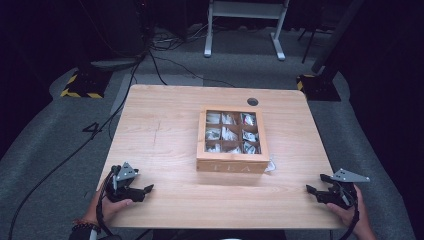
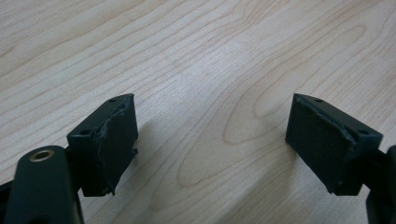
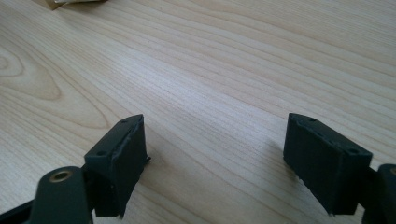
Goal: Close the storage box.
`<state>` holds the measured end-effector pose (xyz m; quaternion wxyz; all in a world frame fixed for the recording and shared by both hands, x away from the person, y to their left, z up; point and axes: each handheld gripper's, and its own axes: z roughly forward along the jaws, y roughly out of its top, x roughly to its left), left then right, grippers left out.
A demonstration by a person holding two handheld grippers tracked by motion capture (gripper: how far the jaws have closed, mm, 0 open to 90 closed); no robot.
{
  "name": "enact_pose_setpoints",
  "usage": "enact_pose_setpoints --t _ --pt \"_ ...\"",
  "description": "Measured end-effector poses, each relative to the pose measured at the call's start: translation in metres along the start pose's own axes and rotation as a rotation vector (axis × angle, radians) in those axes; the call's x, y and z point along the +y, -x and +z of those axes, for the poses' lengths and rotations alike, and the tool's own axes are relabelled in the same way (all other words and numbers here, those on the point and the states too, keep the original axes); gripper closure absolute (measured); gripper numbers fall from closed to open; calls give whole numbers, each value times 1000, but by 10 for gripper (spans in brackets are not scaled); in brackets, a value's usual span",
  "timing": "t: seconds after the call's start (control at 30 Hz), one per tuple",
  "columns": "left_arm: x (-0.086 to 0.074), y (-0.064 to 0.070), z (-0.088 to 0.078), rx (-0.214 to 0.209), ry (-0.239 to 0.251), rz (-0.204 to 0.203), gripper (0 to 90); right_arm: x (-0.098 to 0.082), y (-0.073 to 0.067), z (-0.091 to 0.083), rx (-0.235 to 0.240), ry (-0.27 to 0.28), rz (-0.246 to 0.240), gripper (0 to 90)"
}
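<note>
A wooden tea box (image 1: pixel 232 142) with a grid of compartments holding tea bags sits at the middle of the table, a little right of centre; its front face reads "TEA". My left gripper (image 1: pixel 148 189) rests low at the table's front left corner, held in a hand, jaws wide apart over bare wood (image 2: pixel 210 135). At the front right corner my right gripper (image 1: pixel 316 184) is also open and holds nothing (image 3: pixel 215 149). Both are well apart from the box. A corner of the box (image 3: pixel 70 3) peeks in at the top left of the right gripper view.
The light wooden table (image 1: pixel 165 130) has a round cable hole (image 1: pixel 252 101) at its back edge. A small white scrap (image 1: pixel 271 165) lies at the box's front right corner. Cables (image 1: pixel 65 155) run over the grey floor on the left; a white desk frame (image 1: pixel 245 20) stands behind.
</note>
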<state>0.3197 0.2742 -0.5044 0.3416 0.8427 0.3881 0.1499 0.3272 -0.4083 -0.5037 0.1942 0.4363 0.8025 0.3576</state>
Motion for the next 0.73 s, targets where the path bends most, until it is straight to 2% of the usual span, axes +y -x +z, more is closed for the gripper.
enact_pose_setpoints --t 0.73 --pt "1 0 1 -1 -1 -3 173 0 0 0 0 0 0 215"
